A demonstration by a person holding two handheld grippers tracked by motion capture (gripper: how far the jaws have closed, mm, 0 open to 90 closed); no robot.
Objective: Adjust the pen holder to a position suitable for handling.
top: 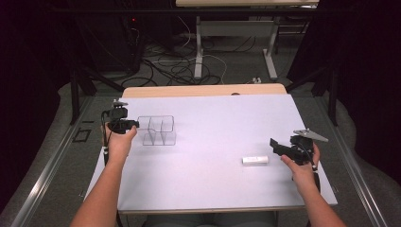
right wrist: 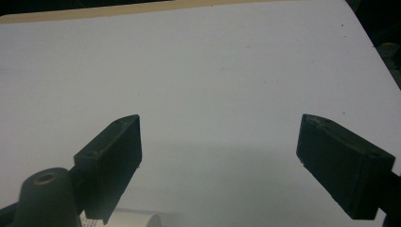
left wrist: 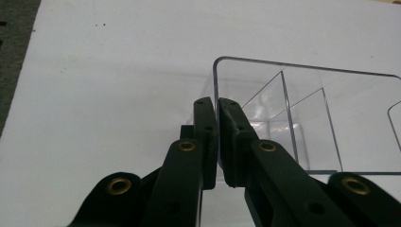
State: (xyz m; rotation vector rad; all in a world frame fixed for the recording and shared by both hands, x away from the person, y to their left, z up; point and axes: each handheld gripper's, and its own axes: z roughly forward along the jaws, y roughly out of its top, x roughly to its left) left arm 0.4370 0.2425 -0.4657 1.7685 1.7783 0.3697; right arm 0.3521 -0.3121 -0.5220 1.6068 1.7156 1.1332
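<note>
We pinch the near wall of the clear divided box (left wrist: 302, 118) with the left gripper (left wrist: 218, 137): its jaws are pressed on that thin wall, one jaw outside and one inside, probably so that the box stays steady on the white worktop (top: 217, 123). The compartments lie just beyond the jaw tips and look empty. The right gripper (right wrist: 220, 161) has its jaws spread wide. The small white tube (top: 255, 160) lies just below and before them, near its left jaw, so we judge it ready for picking.

The left claw (top: 135, 124) grips the clear divided box (top: 160, 130); a white tube (top: 255, 160) lies near the right claw (top: 275, 146).
</note>
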